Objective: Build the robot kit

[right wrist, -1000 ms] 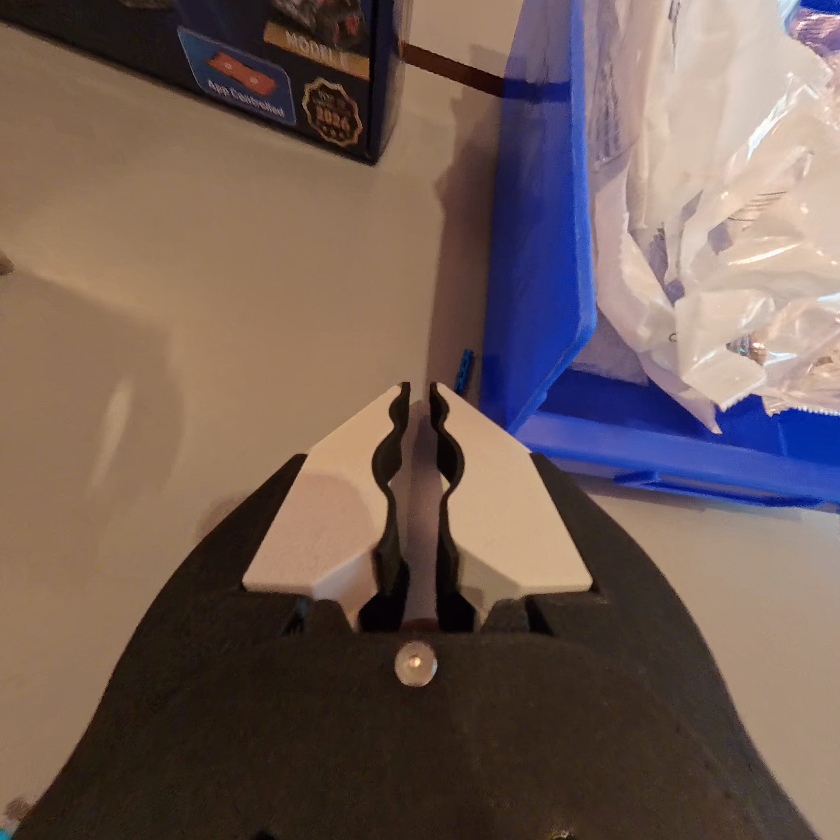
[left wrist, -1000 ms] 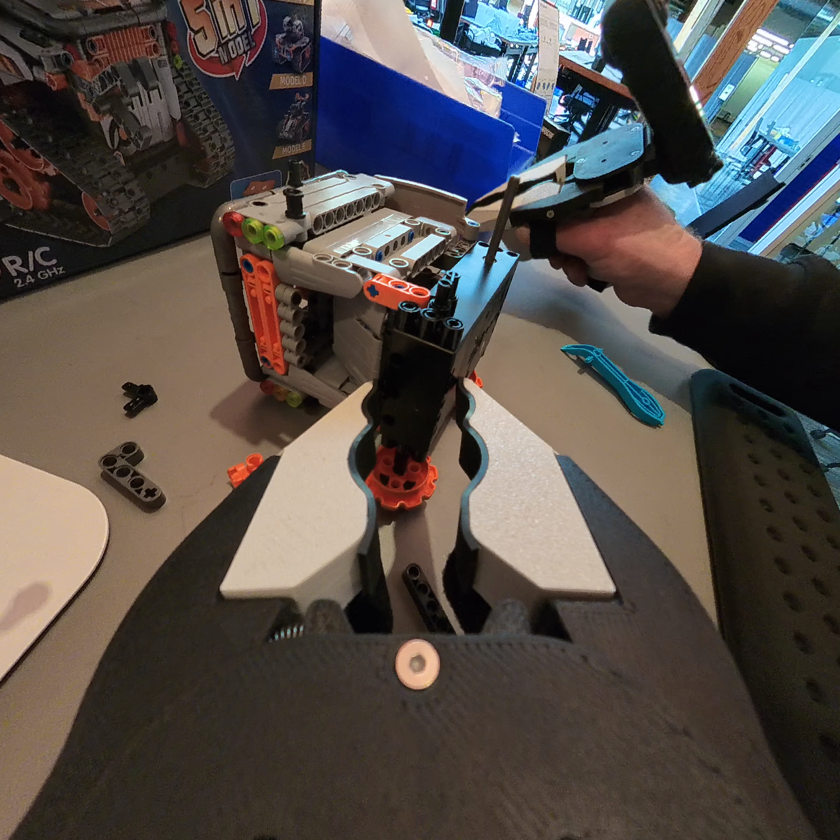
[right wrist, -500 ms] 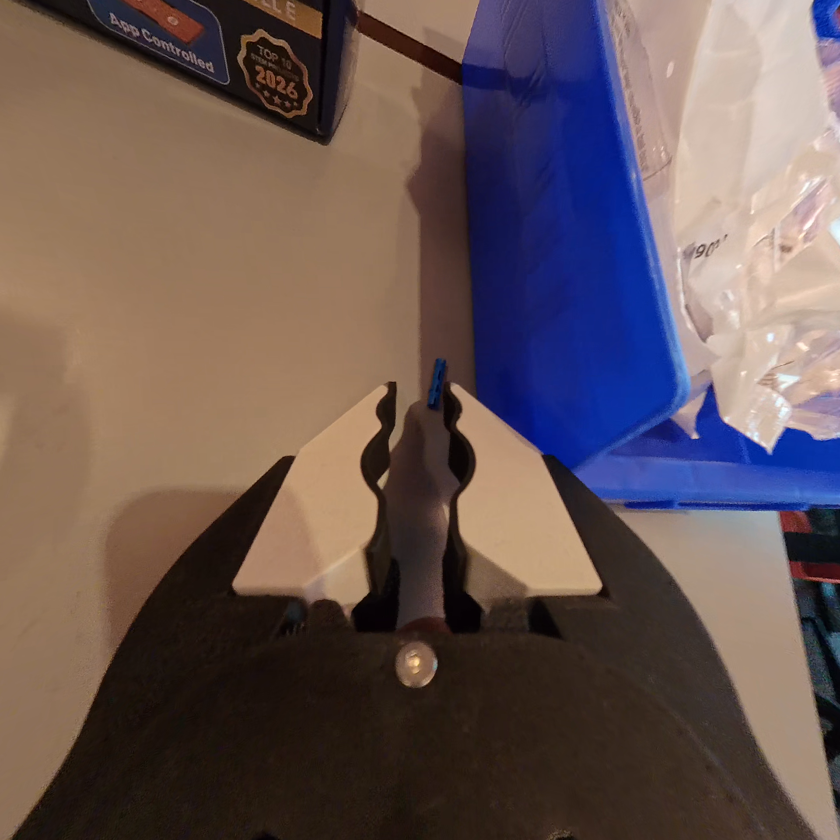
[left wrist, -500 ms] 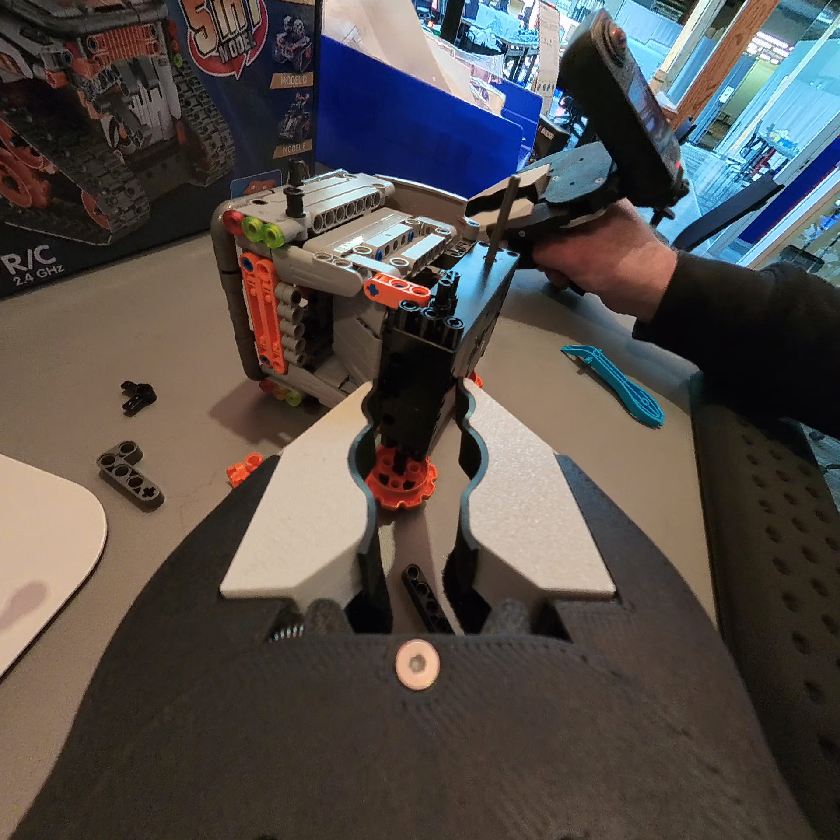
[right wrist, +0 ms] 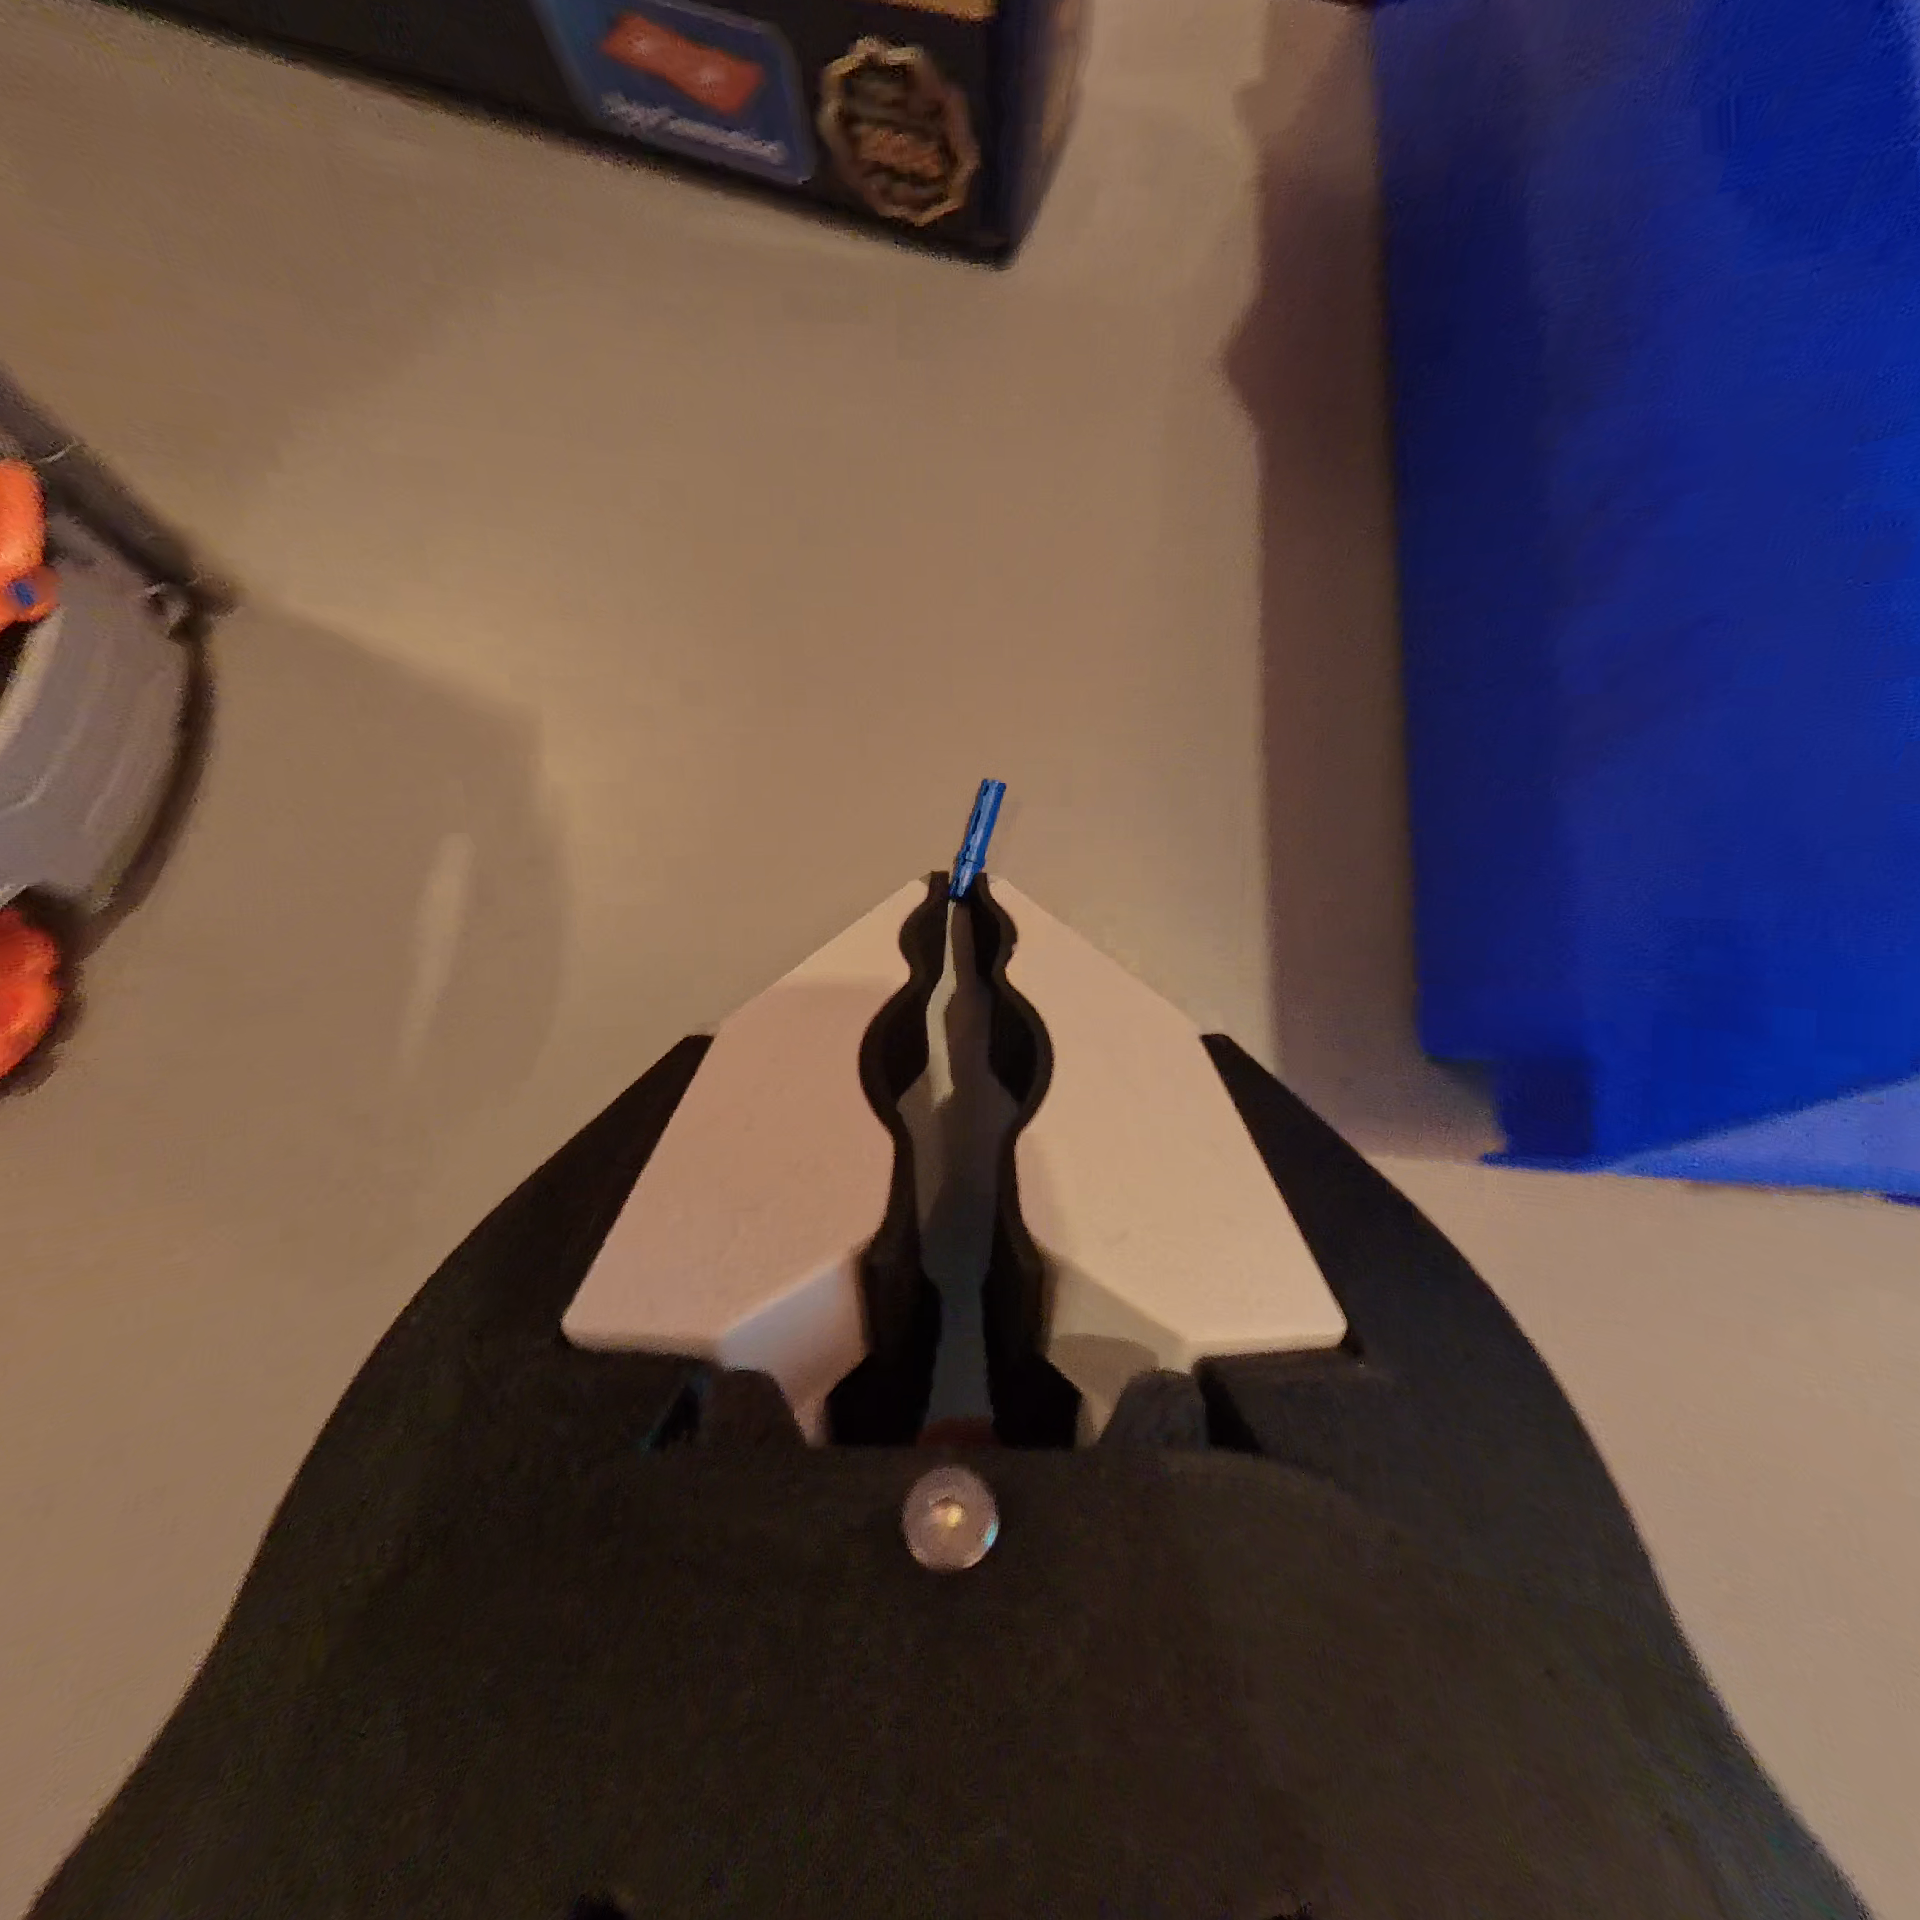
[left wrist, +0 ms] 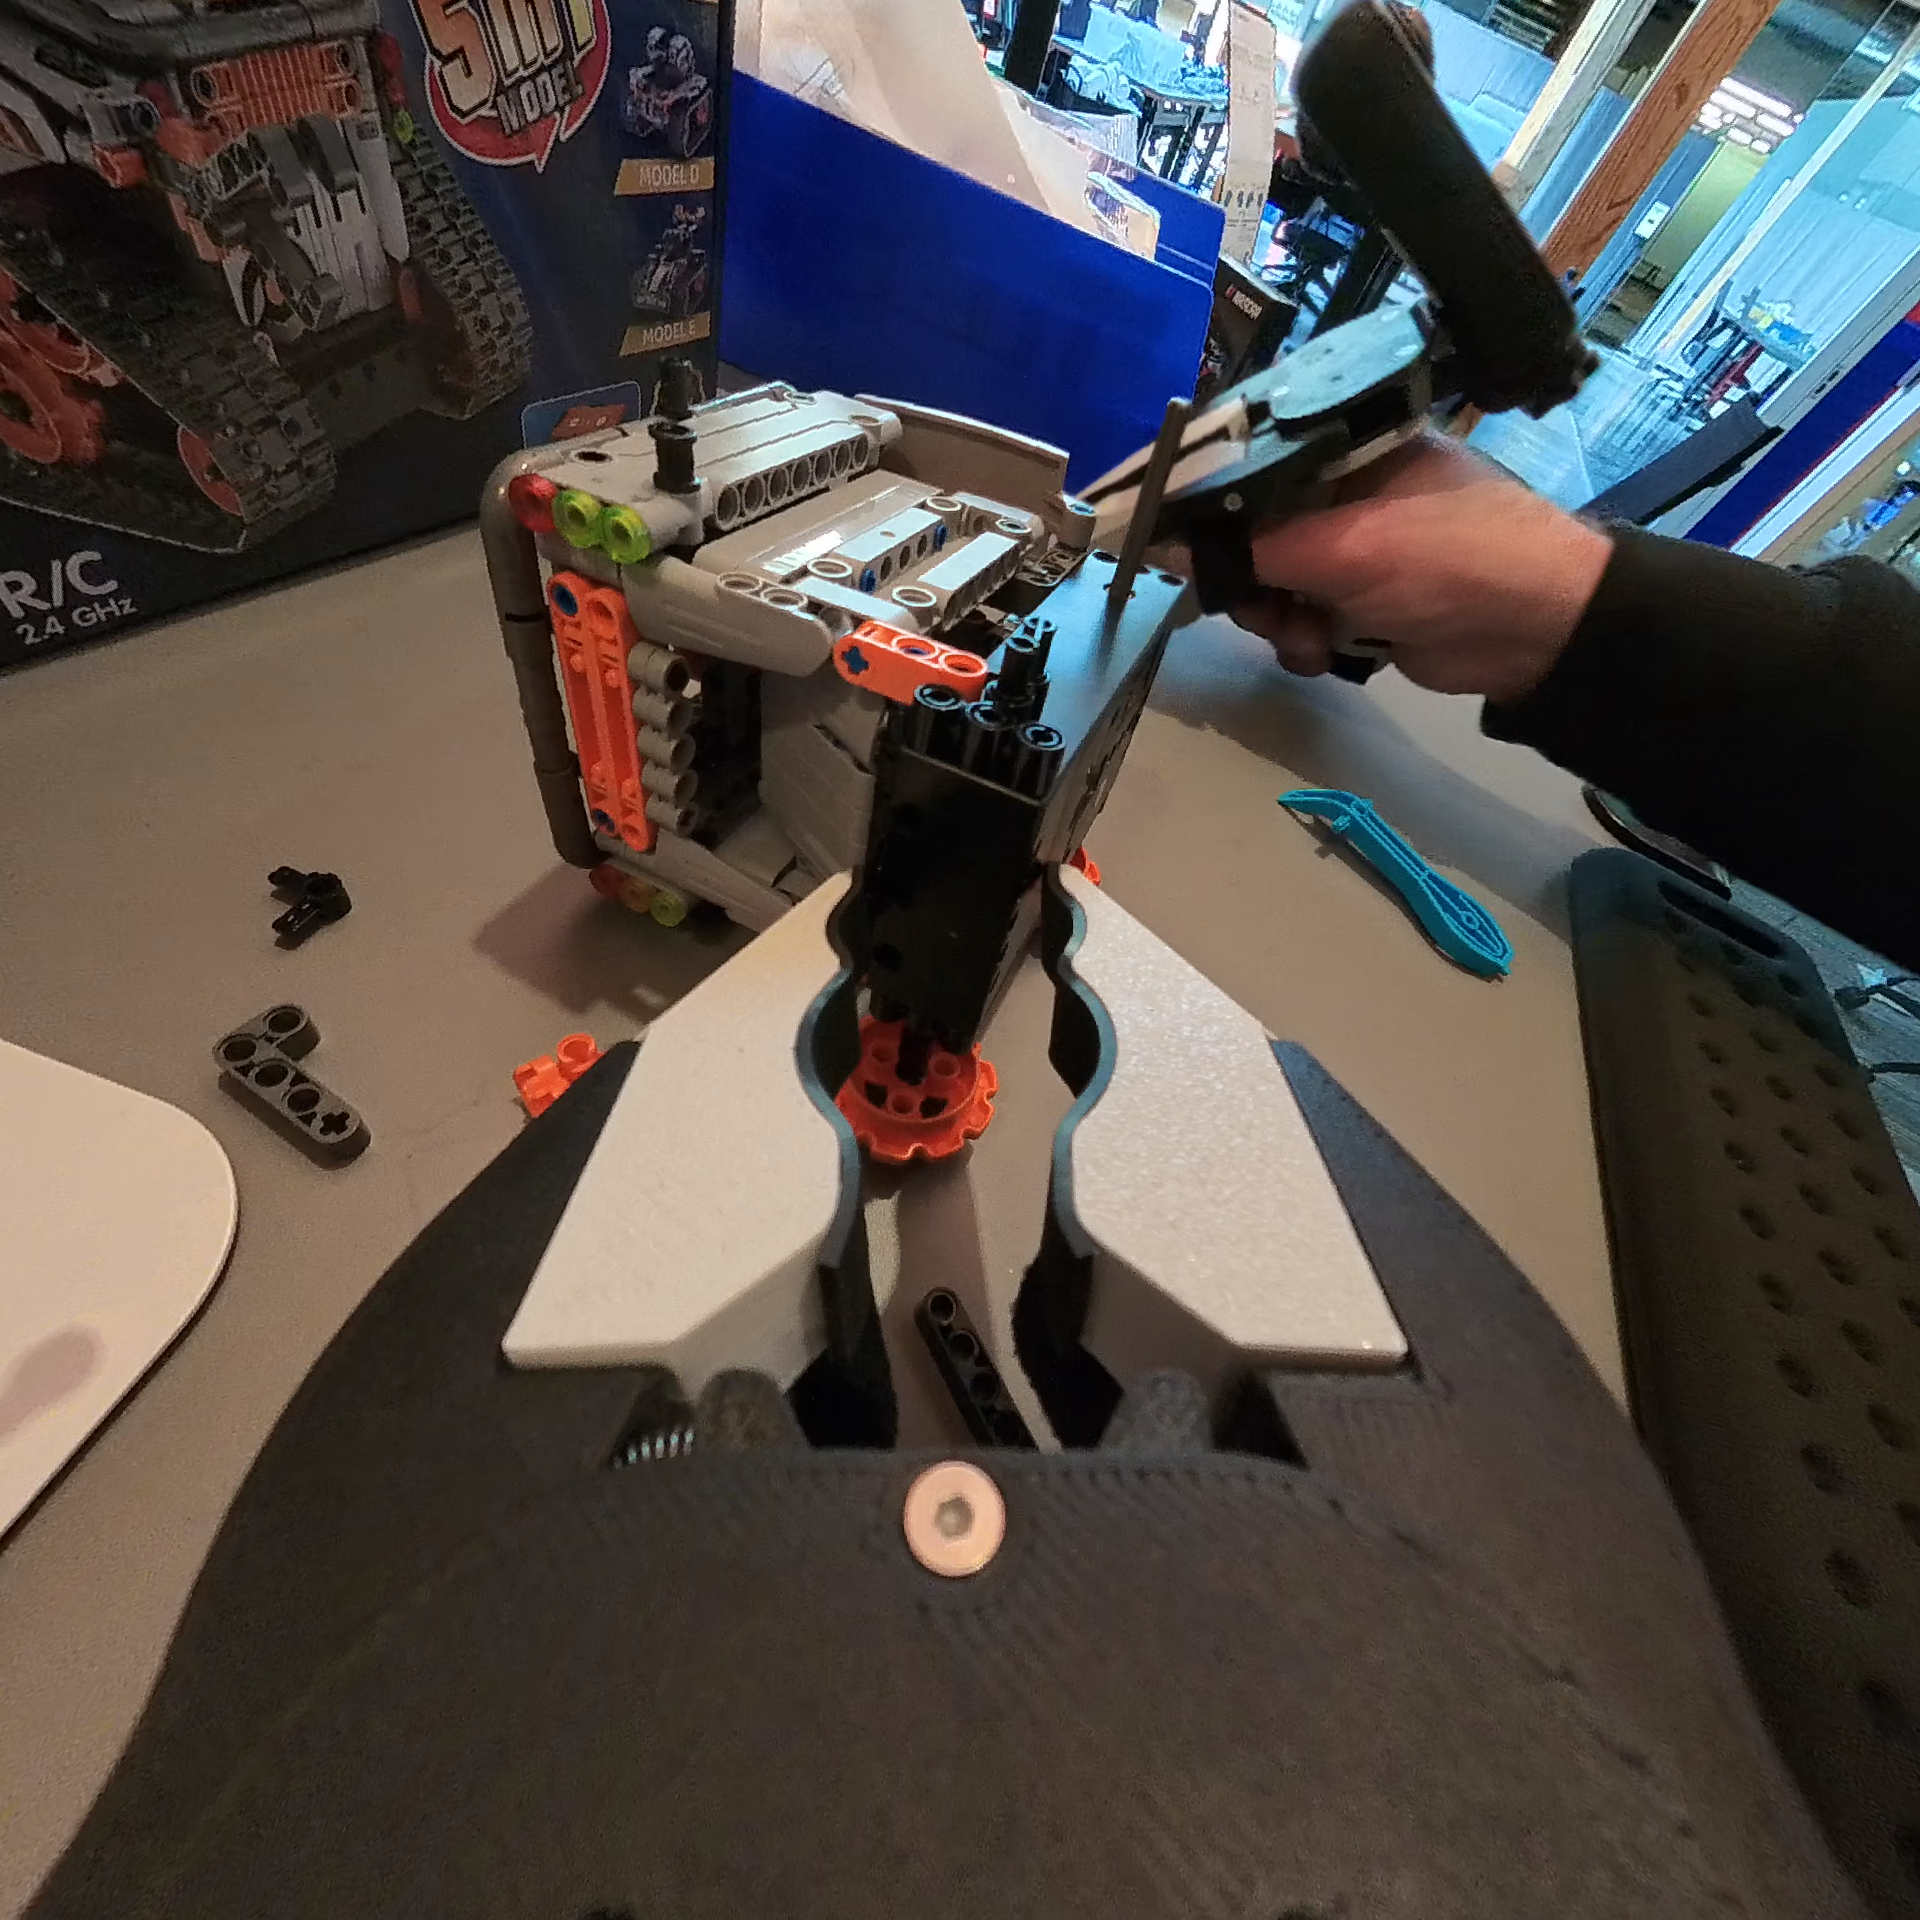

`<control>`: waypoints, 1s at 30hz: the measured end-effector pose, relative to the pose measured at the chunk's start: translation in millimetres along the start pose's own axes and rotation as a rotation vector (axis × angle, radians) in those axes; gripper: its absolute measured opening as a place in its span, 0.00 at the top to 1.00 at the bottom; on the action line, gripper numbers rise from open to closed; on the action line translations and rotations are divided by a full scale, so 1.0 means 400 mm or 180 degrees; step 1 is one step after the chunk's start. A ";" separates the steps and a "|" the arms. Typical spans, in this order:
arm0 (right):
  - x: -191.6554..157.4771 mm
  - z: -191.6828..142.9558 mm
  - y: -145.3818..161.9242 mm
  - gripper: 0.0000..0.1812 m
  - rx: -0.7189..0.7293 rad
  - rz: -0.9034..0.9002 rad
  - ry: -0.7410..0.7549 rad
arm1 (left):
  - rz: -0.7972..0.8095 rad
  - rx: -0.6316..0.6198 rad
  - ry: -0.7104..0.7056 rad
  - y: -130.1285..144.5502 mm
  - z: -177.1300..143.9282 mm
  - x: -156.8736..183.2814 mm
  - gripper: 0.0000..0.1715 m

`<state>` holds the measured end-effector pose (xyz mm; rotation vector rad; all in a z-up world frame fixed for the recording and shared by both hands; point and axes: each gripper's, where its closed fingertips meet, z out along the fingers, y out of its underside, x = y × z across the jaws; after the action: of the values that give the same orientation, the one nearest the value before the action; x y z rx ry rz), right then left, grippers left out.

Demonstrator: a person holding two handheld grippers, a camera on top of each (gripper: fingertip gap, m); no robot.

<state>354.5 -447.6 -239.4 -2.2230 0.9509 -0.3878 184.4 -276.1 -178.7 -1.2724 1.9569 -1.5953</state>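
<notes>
The left gripper (left wrist: 951,925) has its fingers closed on the black block (left wrist: 961,831) at the near corner of a grey, orange and black brick model (left wrist: 790,644), one finger (left wrist: 727,1143) pressed to each side of the block. An orange gear (left wrist: 914,1101) sits under the block, in the gap between the fingers, and a short black beam (left wrist: 966,1361) lies on the table (left wrist: 312,727) farther back in that gap. The model stands on the grey table.

To the left of the gripper lie a small orange piece (left wrist: 556,1070), a dark grey L-shaped beam (left wrist: 291,1081) and a small black connector (left wrist: 307,899); a white board corner (left wrist: 94,1247) shows at the left edge. To the right lie a teal tool (left wrist: 1403,883) and a black perforated pad (left wrist: 1766,1247). Behind the model stand a printed toy box (left wrist: 312,260) and a blue bin (left wrist: 956,291).

The right gripper (right wrist: 964,881) pinches a small blue pin (right wrist: 977,836) at its very fingertips, the pin jutting forward above the bare table. It is held in a hand (left wrist: 1423,592) up beside the far right corner of the model. The blue bin (right wrist: 1662,571) is to its right and the box corner (right wrist: 831,114) ahead.
</notes>
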 end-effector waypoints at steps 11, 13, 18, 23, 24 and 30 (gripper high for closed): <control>-0.257 -0.111 0.044 0.91 -0.0076 -0.0533 -0.1273 | 0.0002 -0.0012 0.0000 0.001 0.000 -0.001 0.82; -0.237 -0.100 0.030 0.89 -0.0021 -0.1227 -0.1175 | 0.0013 -0.0018 -0.0006 0.002 0.000 0.000 0.82; -0.248 -0.044 0.001 0.86 -0.0190 -0.2362 -0.1529 | 0.0038 -0.0027 -0.0014 0.002 0.000 -0.001 0.82; -0.228 -0.004 0.004 0.87 -0.0715 -0.3030 -0.1767 | 0.0047 -0.0046 -0.0010 0.005 0.002 -0.002 0.81; -0.222 -0.008 0.006 0.86 -0.0795 -0.3088 -0.1815 | 0.0059 -0.0055 -0.0016 0.006 0.002 -0.002 0.81; -0.194 -0.030 0.036 0.88 -0.1093 -0.3256 -0.1954 | 0.0074 -0.0083 -0.0006 0.006 0.004 0.000 0.82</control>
<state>287.4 -404.2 -241.1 -2.7440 -0.5271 0.0579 184.5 -277.1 -181.5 -1.2559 1.9903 -1.5621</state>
